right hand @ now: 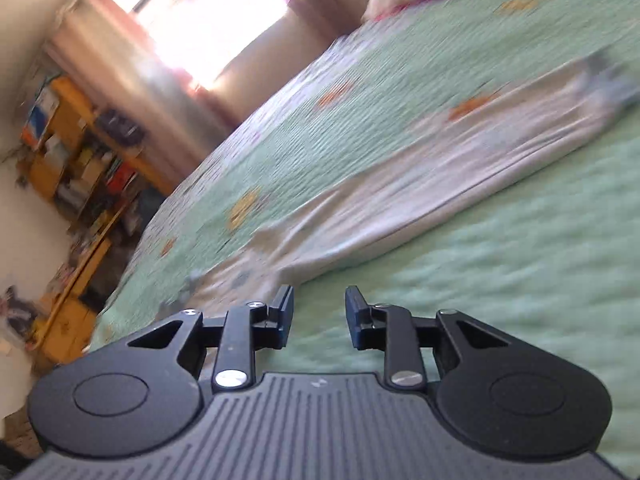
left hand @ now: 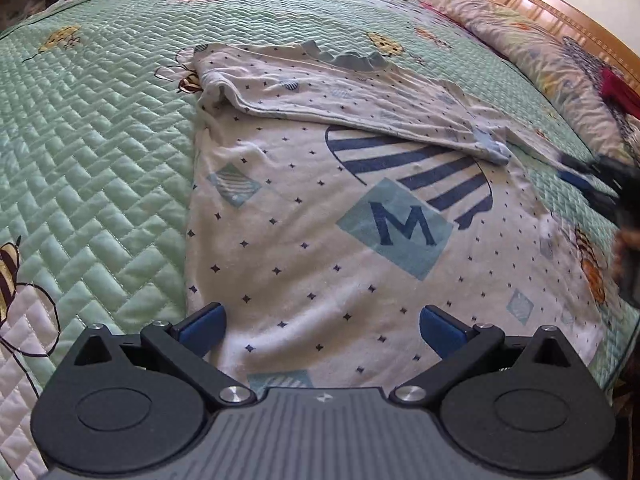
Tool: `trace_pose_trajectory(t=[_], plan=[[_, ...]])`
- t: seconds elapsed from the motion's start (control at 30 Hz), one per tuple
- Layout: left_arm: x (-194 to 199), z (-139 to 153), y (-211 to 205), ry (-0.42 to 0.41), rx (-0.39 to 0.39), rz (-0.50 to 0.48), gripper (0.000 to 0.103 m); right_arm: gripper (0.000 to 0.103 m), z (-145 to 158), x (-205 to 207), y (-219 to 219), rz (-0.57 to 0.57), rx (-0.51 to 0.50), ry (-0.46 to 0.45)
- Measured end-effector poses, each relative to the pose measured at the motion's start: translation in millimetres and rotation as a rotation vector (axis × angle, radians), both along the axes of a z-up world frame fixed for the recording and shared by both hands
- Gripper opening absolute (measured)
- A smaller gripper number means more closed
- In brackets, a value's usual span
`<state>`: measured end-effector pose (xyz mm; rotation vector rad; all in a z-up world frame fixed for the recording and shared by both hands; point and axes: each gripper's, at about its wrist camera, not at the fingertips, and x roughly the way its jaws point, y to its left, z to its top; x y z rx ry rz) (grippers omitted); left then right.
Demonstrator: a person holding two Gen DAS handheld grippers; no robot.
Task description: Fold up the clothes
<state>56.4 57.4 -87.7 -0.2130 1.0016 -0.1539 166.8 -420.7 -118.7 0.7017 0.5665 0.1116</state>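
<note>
Partway, by the look of it: the white shirt [left hand: 320, 240] with the blue stripes and the letter M lies spread on the green quilt [left hand: 100, 140] in the middle of the left wrist frame, and one sleeve [left hand: 320, 88] is laid across its upper part, its cuff ending toward the centre right. The lower body of the shirt is flat and open, so I judge that at least the other side and the lengthwise fold are left. The left gripper [left hand: 320, 332] sits at the bottom of that frame over the near hem, its fingers wide apart and holding nothing. The right gripper [right hand: 319, 316] shows in its own blurred view at the bottom centre, fingers apart and empty, low over the quilt just beside the shirt's edge [right hand: 360, 216]. A pillow [left hand: 540, 48] lies at the upper right.
</note>
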Motion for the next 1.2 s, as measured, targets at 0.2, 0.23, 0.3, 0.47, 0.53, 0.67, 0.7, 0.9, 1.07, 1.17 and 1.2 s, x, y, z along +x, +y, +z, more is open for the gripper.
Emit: trace_pose_trajectory(t=[0.2, 0.23, 0.3, 0.47, 0.53, 0.67, 0.7, 0.9, 1.07, 1.17, 1.2], plan=[[7, 16, -24, -0.036, -0.052, -0.016, 0.102, 0.049, 4, -23, -97, -0.274, -0.06, -0.031], [9, 18, -31, -0.043, -0.054, -0.031, 0.102, 0.049, 3, -23, -109, -0.308, -0.053, -0.027], [12, 21, -44, -0.058, -0.06, -0.06, 0.102, 0.049, -3, -23, -130, -0.354, -0.02, -0.01], [22, 13, -61, -0.001, -0.078, -0.048, 0.102, 0.049, -25, -14, -149, -0.376, 0.084, 0.03], [23, 10, -62, 0.012, -0.082, -0.047, 0.102, 0.05, -25, -5, -147, -0.372, 0.067, 0.044], [24, 8, -61, 0.018, -0.078, -0.05, 0.102, 0.051, -27, 18, -146, -0.38, 0.043, 0.078], [25, 7, -61, 0.019, -0.077, -0.051, 0.102, 0.051, -27, 23, -146, -0.384, 0.042, 0.078], [26, 3, -60, 0.027, -0.072, -0.055, 0.102, 0.042, -23, 43, -141, -0.34, -0.039, 0.077], [23, 3, -54, 0.023, -0.095, -0.046, 0.102, 0.009, -10, 37, -120, -0.234, -0.077, 0.013], [20, 5, -50, 0.016, -0.106, -0.044, 0.102, 0.008, 18, 35, -82, -0.109, -0.145, -0.101], [20, 6, -49, 0.013, -0.111, -0.042, 0.102, 0.008, 29, 36, -67, -0.053, -0.142, -0.142]])
